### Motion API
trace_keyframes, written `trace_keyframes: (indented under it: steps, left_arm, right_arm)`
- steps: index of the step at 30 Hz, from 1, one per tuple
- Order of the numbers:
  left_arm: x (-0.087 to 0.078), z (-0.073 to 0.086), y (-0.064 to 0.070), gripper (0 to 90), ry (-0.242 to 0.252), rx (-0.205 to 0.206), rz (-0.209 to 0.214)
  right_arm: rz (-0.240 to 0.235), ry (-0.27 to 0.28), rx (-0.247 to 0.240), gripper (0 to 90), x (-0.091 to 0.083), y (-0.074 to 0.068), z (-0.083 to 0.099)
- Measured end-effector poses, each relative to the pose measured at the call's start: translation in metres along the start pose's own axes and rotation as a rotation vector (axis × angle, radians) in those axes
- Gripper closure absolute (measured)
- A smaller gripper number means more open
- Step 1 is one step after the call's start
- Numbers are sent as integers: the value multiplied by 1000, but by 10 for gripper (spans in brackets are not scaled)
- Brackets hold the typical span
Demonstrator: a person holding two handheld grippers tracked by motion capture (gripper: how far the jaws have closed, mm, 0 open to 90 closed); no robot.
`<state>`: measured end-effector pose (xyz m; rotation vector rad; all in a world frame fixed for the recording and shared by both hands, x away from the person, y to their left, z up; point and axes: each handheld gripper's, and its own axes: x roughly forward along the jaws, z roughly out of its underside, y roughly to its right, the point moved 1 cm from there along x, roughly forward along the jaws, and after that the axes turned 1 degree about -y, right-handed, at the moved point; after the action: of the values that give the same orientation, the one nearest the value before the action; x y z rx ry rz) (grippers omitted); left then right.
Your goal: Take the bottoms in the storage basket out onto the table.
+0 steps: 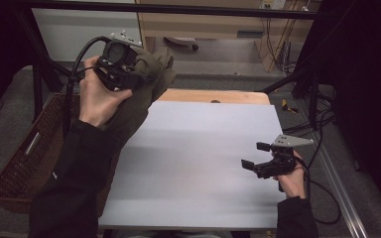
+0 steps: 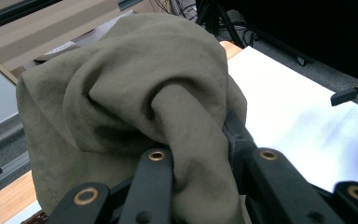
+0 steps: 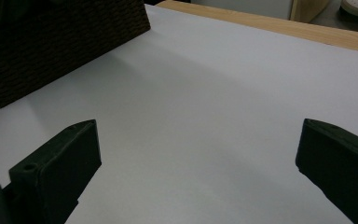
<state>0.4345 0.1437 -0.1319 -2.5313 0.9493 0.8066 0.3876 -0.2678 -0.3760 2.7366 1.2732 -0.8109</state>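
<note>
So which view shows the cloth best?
The left gripper view: the cloth sits close, folds clear, pinched in the left tool. The high view shows it smaller, draped over the arm.

An olive-green cloth (image 1: pixel 149 87) — soft, creased and bunched into thick folds — hangs lifted above the table's far left corner, a twisted fold pinched between the jaws of the left gripper (image 1: pixel 129 79), its lower part draping down.
</note>
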Motion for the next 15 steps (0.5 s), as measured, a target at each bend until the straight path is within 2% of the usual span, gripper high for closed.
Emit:
trace_keyframes:
  steps: [13,15]
  left_arm:
    - [12,-9,15,766,10,30,28]
    - [14,-10,17,766,9,22,37]
  right_arm:
    - [-2,0,-1,6,0,0,0]
    - [-2,1,0,6,0,0,0]
